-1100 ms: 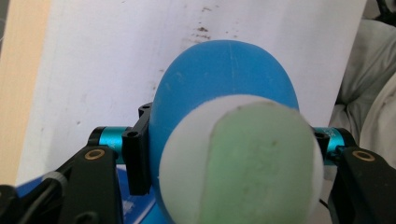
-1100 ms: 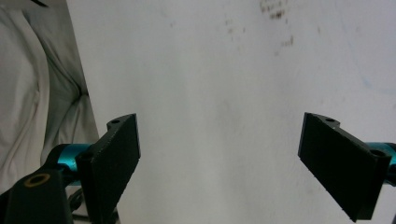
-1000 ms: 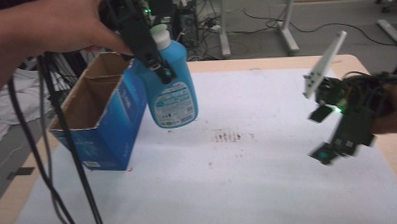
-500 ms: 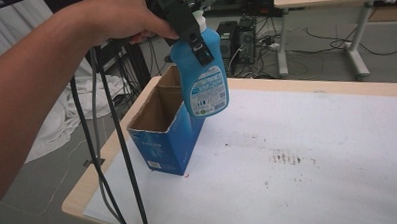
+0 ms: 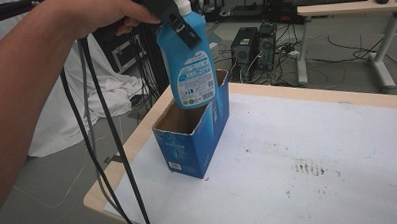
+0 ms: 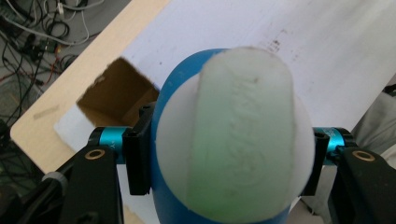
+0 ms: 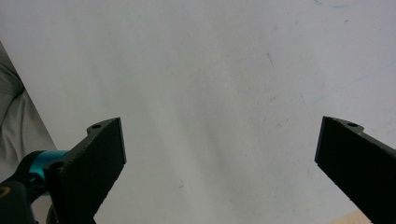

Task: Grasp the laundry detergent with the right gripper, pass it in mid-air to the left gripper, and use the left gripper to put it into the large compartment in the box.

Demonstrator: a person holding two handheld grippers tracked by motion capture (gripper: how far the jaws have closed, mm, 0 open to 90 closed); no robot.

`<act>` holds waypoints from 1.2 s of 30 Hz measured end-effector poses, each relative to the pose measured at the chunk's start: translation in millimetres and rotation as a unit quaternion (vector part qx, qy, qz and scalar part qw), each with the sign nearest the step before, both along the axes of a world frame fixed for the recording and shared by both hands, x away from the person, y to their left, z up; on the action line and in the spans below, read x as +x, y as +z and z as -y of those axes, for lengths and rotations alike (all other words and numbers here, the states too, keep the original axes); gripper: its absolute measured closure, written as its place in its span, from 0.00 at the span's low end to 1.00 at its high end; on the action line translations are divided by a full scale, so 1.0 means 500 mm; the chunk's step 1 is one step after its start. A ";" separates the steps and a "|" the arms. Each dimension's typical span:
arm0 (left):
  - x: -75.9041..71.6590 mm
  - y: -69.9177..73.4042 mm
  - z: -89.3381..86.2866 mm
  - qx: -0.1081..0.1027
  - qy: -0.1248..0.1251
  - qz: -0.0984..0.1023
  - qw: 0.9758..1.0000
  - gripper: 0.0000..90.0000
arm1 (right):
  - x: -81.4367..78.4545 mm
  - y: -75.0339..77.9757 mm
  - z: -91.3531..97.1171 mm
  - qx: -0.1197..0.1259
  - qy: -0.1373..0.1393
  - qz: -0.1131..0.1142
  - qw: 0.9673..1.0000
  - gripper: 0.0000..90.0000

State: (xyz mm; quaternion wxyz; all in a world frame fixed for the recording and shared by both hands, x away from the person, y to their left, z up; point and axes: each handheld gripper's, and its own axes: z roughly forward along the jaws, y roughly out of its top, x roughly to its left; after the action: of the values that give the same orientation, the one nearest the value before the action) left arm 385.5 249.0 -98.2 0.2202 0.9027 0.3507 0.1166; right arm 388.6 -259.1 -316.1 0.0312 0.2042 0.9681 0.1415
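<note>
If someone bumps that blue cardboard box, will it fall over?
Probably it would slide or tip easily. The box stands tall and narrow at the table's edge, open-topped, and looks empty, so likely light. The bottle, gripped by the left gripper, hangs above it, adding no weight.

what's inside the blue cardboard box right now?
The open-topped blue cardboard box shows bare brown inner walls. The blue plastic bottle in the left gripper hangs over the opening, bottom at rim level, hiding the back part. The floor isn't visible.

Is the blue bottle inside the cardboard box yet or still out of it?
Out. The left gripper holds the blue bottle in the air, its base just above the open top of the cardboard box.
</note>
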 end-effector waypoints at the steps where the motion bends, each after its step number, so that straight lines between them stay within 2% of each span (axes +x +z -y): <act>1: 0.001 -0.003 -0.005 0.002 0.003 -0.002 1.000 0.42 | 0.000 0.000 -0.002 -0.002 0.000 0.001 1.000 0.01; 9: 0.008 -0.025 -0.037 0.025 0.001 -0.019 1.000 0.42 | -0.001 -0.003 -0.009 -0.003 -0.002 0.003 1.000 0.01; 14: 0.018 -0.040 -0.040 0.035 -0.006 -0.027 0.999 0.42 | 0.001 -0.005 -0.014 -0.003 -0.003 0.003 1.000 0.01; 27: 0.043 -0.105 -0.038 0.057 -0.028 -0.044 0.997 0.42 | 0.004 -0.019 -0.016 0.001 -0.005 0.000 1.000 0.01; 33: 0.052 -0.152 -0.027 0.081 -0.048 -0.060 0.994 0.42 | 0.006 -0.024 -0.019 0.002 -0.005 -0.003 1.000 0.01; 36: 0.056 -0.178 -0.022 0.088 -0.051 -0.071 0.992 0.42 | 0.007 -0.027 -0.023 0.000 -0.003 -0.005 1.000 0.01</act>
State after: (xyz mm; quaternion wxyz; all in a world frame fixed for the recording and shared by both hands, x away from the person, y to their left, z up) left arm 413.7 260.0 -187.2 0.1201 0.9412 0.3075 0.0716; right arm 392.0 -247.8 -329.8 0.0271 0.2080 0.9675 0.1409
